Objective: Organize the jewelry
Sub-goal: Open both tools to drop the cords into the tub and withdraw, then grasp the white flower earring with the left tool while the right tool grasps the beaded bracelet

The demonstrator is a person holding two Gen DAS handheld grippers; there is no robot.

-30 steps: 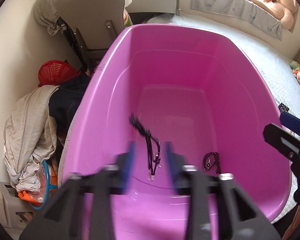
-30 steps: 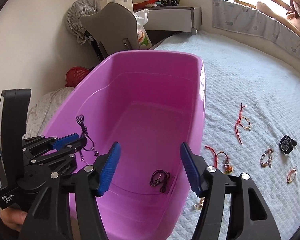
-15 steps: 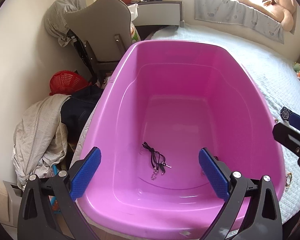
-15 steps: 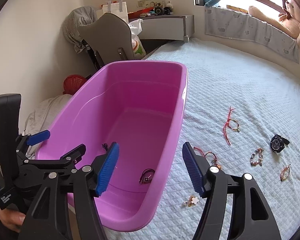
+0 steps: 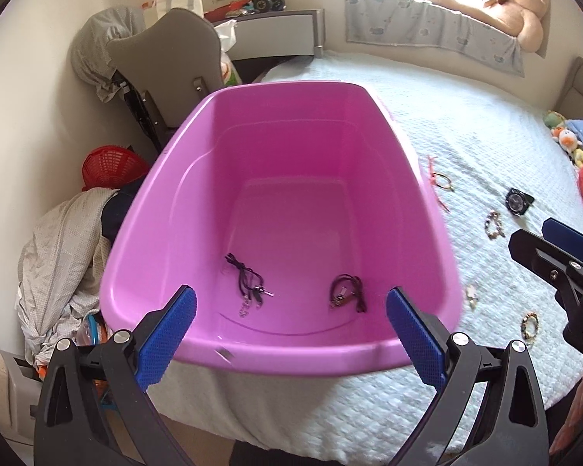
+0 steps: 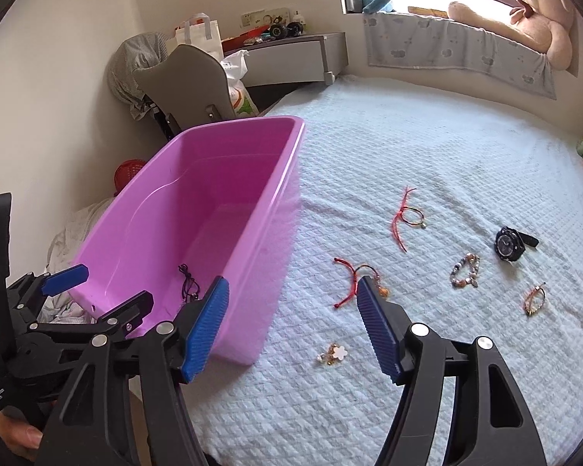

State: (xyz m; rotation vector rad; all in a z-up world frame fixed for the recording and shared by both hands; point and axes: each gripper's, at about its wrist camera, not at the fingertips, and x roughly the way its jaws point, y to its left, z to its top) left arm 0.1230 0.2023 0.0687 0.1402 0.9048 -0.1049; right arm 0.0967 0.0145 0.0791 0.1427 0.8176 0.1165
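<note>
A pink plastic bin (image 5: pixel 291 357) (image 6: pixel 268 240) stands at the bed's left edge. Two dark cord necklaces lie on its floor, one on the left (image 5: pixel 248 275) and one on the right (image 5: pixel 348 291). My left gripper (image 5: pixel 291 330) is open and empty, held back in front of the bin's near rim. My right gripper (image 6: pixel 293 318) is open and empty above the bed, right of the bin. On the quilt lie red cord bracelets (image 6: pixel 406 215) (image 6: pixel 355 277), a beaded bracelet (image 6: pixel 464 272), a black watch (image 6: pixel 511 244), a small bracelet (image 6: pixel 534 299) and a flower charm (image 6: pixel 332 353).
The bed has a white quilt (image 6: pixel 408 147). A grey chair (image 5: pixel 167 46), a red basket (image 5: pixel 109 163) and a pile of clothes (image 5: pixel 62 248) stand left of the bin. Plush toys (image 5: pixel 567 136) lie at the far right, a teddy bear (image 6: pixel 540 4) on the windowsill.
My left gripper opened and dropped the dark cord necklace into the bin, then pulled back out. My right gripper moved back and to the right, away from the bin.
</note>
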